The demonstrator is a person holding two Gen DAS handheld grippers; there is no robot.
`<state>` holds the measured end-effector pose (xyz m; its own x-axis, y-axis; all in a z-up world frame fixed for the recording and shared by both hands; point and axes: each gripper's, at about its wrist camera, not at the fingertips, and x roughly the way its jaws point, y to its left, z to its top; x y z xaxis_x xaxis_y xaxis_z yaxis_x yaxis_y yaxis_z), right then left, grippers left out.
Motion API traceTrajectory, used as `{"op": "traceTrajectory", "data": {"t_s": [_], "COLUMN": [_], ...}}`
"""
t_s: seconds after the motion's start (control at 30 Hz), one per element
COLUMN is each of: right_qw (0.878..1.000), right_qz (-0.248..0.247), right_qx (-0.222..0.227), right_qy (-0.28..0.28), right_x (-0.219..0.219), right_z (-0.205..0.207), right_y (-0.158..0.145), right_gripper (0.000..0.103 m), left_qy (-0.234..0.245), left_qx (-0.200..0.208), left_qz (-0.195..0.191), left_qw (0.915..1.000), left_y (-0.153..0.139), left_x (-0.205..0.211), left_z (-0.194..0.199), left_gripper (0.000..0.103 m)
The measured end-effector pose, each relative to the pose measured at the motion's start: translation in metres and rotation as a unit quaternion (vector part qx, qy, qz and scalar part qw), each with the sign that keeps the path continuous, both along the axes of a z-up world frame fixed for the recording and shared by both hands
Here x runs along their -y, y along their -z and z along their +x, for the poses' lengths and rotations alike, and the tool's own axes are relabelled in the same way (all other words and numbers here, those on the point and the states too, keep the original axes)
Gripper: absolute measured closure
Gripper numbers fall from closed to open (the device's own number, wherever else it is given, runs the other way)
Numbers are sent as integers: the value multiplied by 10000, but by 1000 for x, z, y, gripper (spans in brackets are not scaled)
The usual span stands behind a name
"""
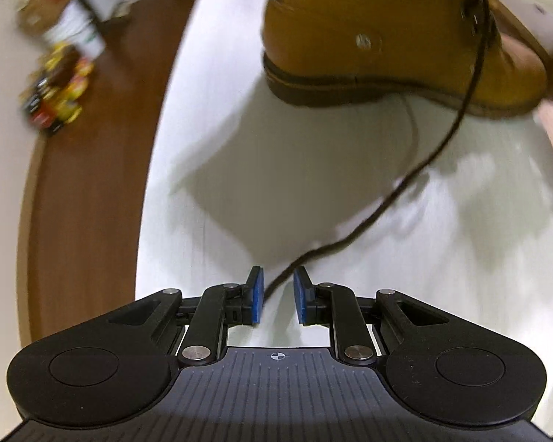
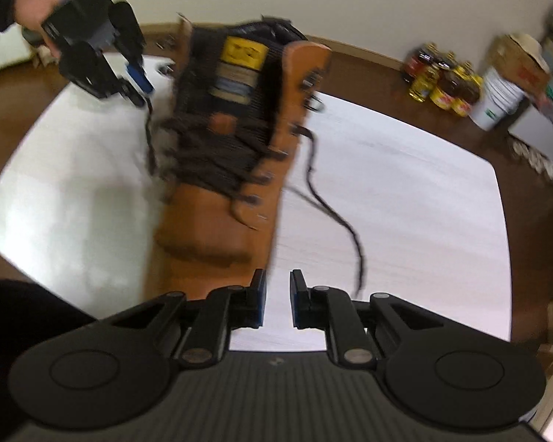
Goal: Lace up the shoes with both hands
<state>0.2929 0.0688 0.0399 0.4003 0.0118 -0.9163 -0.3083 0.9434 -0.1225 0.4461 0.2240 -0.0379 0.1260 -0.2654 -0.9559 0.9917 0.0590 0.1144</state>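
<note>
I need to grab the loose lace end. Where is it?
In the right wrist view, the loose lace trails right of the boot across the white mat, ending near the right gripper.

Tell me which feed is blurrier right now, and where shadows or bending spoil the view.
Right wrist view: the tan leather lace-up boot is heavily motion-smeared. Left wrist view: sharper on the boot, smeared at the floor clutter; soft shadows fall on the white tabletop, whose edge the fisheye bows.
</note>
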Motion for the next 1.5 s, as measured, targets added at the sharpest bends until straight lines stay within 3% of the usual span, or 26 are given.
{"op": "traceTrajectory", "data": {"t_s": [0.1,0.2,0.3,0.4,0.5,0.6,0.67,0.77,0.87,0.97,1.03,1.07,1.17,1.3,1.37,1.4,1.5], "right_qw": [9993,9966,9941,9859,9614,9151,8574,7864,7256,6460,6086,6003,5945,6049,6154,6212,6573], "right_qz": [152,318,442,964,1996,3114,4057,4967,5612,6307,6630,6691,6725,6657,6592,6548,6276], "right_qx": [24,74,56,-24,-110,-230,-349,-445,-538,-721,-850,-900,-977,-1028,-1028,-1019,-881], "right_qy": [332,752,990,1365,1892,2551,3147,3647,3945,4238,4275,4288,4298,4247,4198,4183,4078], "right_x": [-16,-40,-59,-67,-68,-61,-53,-48,-47,-49,-51,-52,-52,-50,-50,-49,-47], "right_z": [-4,-6,-19,-18,-8,-3,-3,-6,-9,-12,-11,-11,-11,-12,-12,-13,-14], "right_y": [-7,-9,-16,-15,-10,-1,12,30,45,60,66,66,64,59,54,51,33], "right_gripper": [89,89,89,89,89,86,85,85,84,84,84,84,84,86,98,99,100], "left_qy": [339,598,782,400,-142,-384,-476,-590,-618,-667,-673,-640,-590,-546,-536,-534,-527], "left_qx": [-230,-447,-491,-951,-1411,-1439,-1315,-1265,-1213,-1145,-1152,-1134,-1110,-1113,-1115,-1126,-1144], "left_qz": [-16,17,82,-26,-351,-567,-690,-846,-922,-1025,-1075,-1103,-1126,-1164,-1164,-1163,-1223], "left_qw": [9992,9972,9957,9947,9893,9872,9878,9866,9864,9859,9852,9853,9857,9854,9855,9854,9845], "left_y": [6,11,13,7,-12,-36,-53,-76,-94,-107,-112,-113,-115,-117,-116,-115,-118], "left_x": [0,3,8,4,-5,-14,-20,-29,-31,-34,-34,-33,-33,-30,-30,-29,-32], "left_z": [7,7,4,0,-2,-15,-27,-44,-51,-61,-63,-65,-71,-78,-81,-82,-85], "left_gripper": [86,101,102,102,102,102,102,102,101,101,101,101,101,101,101,101,101]}}
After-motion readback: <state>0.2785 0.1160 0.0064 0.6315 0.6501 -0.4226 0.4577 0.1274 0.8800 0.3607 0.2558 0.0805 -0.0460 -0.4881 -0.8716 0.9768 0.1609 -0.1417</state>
